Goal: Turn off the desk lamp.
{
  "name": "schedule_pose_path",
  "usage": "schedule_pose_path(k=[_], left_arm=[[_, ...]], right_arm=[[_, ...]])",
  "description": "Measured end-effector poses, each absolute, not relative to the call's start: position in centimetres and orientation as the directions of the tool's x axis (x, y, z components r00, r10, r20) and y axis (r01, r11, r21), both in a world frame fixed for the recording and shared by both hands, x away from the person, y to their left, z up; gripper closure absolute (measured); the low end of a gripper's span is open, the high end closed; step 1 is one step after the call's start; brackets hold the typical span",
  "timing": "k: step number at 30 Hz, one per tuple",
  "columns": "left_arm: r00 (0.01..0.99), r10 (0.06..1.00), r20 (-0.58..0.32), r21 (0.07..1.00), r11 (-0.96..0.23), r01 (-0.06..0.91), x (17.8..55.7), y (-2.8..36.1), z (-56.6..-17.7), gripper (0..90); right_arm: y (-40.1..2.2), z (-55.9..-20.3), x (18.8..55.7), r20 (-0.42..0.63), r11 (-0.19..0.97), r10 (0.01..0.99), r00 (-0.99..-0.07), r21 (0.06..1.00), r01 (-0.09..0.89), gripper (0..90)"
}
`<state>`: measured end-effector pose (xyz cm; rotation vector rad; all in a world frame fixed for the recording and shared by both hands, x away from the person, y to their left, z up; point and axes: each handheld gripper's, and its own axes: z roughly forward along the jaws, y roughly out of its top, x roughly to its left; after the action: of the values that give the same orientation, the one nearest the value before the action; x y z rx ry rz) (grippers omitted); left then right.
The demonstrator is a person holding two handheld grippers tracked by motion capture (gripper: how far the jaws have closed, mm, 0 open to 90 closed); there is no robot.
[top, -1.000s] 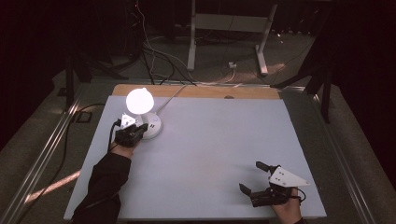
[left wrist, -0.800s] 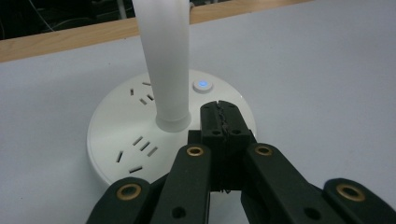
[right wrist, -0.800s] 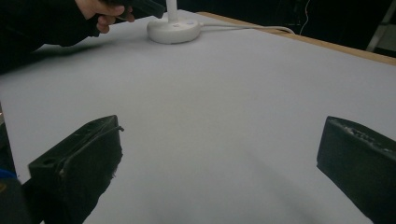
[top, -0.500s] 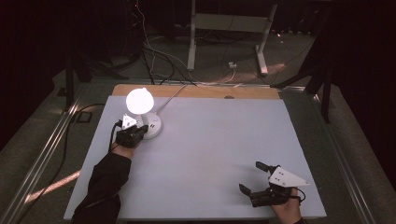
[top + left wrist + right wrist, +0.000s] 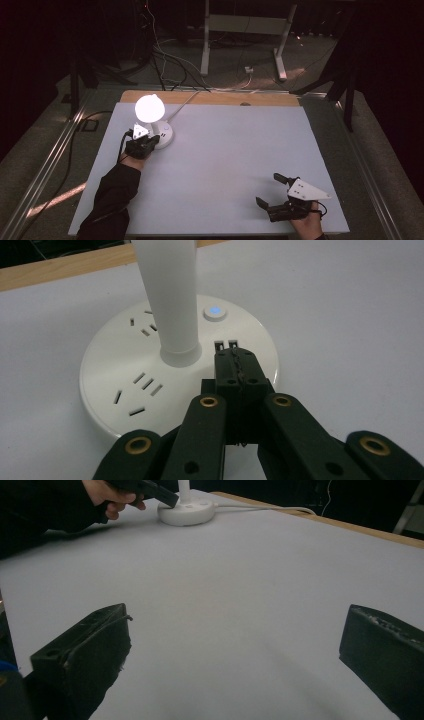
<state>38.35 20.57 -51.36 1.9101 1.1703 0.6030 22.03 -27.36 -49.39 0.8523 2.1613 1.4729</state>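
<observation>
**Nothing shifted at the lamp base**

Neither hand had moved since the earlier frames. At the table's (image 5: 225, 165) far left the left gripper (image 5: 235, 357) pointed down at the lit lamp's (image 5: 150, 107) round white base (image 5: 120, 365), its jaws pressed together with nothing between them, tips resting on the base beside the stem. Near the front right edge, the right gripper (image 5: 272, 192) lay low, jaws spread wide and empty.

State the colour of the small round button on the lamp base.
The button glows light blue on the white lamp base; the left gripper view shows it best.
</observation>
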Motion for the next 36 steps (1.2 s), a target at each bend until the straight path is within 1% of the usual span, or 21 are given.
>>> schedule_pose_path(k=[3, 7, 9, 11, 17, 22, 23, 24, 25, 26, 27, 28, 29, 31, 33, 34, 36], left_arm=[[0.465, 0.885, 0.006, 0.822, -0.269, 0.501, 38.3, 20.6, -51.3, 90.0], [0.476, 0.878, -0.044, 0.834, -0.231, 0.501, 38.3, 20.7, -51.3, 90.0], [0.472, 0.881, -0.037, 0.84, -0.229, 0.493, 38.2, 20.6, -50.9, 90.0], [0.478, 0.876, -0.07, 0.853, -0.196, 0.485, 38.2, 20.7, -50.3, 90.0], [0.476, 0.874, -0.094, 0.861, -0.168, 0.48, 37.7, 20.8, -49.1, 90.0], [0.492, 0.863, -0.114, 0.861, -0.161, 0.482, 37.5, 20.6, -48.5, 88.1], [0.495, 0.861, -0.115, 0.862, -0.161, 0.48, 37.4, 20.5, -48.4, 85.1], [0.499, 0.859, -0.117, 0.864, -0.16, 0.478, 37.3, 20.4, -48.3, 85.0], [0.503, 0.856, -0.117, 0.864, -0.162, 0.476, 37.2, 20.3, -48.1, 82.0], [0.504, 0.856, -0.117, 0.864, -0.163, 0.477, 37.1, 20.2, -48.0, 81.6], [0.504, 0.856, -0.113, 0.865, -0.165, 0.474, 37.1, 20.1, -47.9, 76.7], [0.508, 0.853, -0.115, 0.863, -0.168, 0.477, 37.0, 20.0, -47.8, 76.3], [0.509, 0.854, -0.109, 0.86, -0.176, 0.479, 36.9, 19.9, -47.8, 72.1], [0.511, 0.853, -0.103, 0.858, -0.184, 0.479, 36.8, 19.8, -47.7, 66.6], [0.512, 0.853, -0.102, 0.856, -0.186, 0.481, 36.8, 19.7, -47.7, 65.2], [0.512, 0.852, -0.109, 0.854, -0.183, 0.486, 36.8, 19.7, -47.7, 61.2], [0.517, 0.848, -0.116, 0.851, -0.184, 0.492, 36.7, 19.6, -47.7, 56.8]], right_arm=[[-27.4, -49.4, 22.0, 0.02, 0.262, 0.673, -0.739, 0.928, 0.264, 0.0], [-27.4, -49.4, 22.0, 0.019, 0.263, 0.673, -0.74, 0.928, 0.263, 0.0], [-27.4, -49.4, 22.0, 0.019, 0.263, 0.673, -0.739, 0.928, 0.263, 0.0], [-27.5, -49.4, 22.0, 0.023, 0.259, 0.674, -0.738, 0.929, 0.266, 0.0], [-27.4, -49.3, 22.0, 0.021, 0.26, 0.674, -0.739, 0.929, 0.264, 0.0], [-27.5, -49.3, 22.0, 0.02, 0.259, 0.676, -0.737, 0.93, 0.263, 0.0], [-27.5, -49.3, 22.0, 0.021, 0.258, 0.676, -0.736, 0.93, 0.263, 0.0], [-27.5, -49.3, 22.0, 0.02, 0.258, 0.677, -0.736, 0.93, 0.262, 0.0], [-27.5, -49.3, 22.0, 0.02, 0.257, 0.677, -0.736, 0.93, 0.262, 0.0], [-27.6, -49.3, 22.1, 0.021, 0.256, 0.677, -0.735, 0.93, 0.262, 0.0], [-27.6, -49.3, 22.1, 0.021, 0.256, 0.678, -0.734, 0.93, 0.263, 0.0], [-27.6, -49.3, 22.1, 0.021, 0.256, 0.679, -0.734, 0.93, 0.263, 0.0], [-27.6, -49.3, 22.1, 0.022, 0.254, 0.679, -0.734, 0.931, 0.263, 0.0], [-27.6, -49.3, 22.1, 0.023, 0.253, 0.68, -0.733, 0.931, 0.264, 0.0], [-27.7, -49.3, 22.1, 0.025, 0.25, 0.681, -0.732, 0.931, 0.265, 0.0], [-27.7, -49.3, 22.1, 0.025, 0.25, 0.681, -0.732, 0.931, 0.265, 0.0], [-27.7, -49.3, 22.1, 0.024, 0.25, 0.682, -0.731, 0.931, 0.264, 0.0]])
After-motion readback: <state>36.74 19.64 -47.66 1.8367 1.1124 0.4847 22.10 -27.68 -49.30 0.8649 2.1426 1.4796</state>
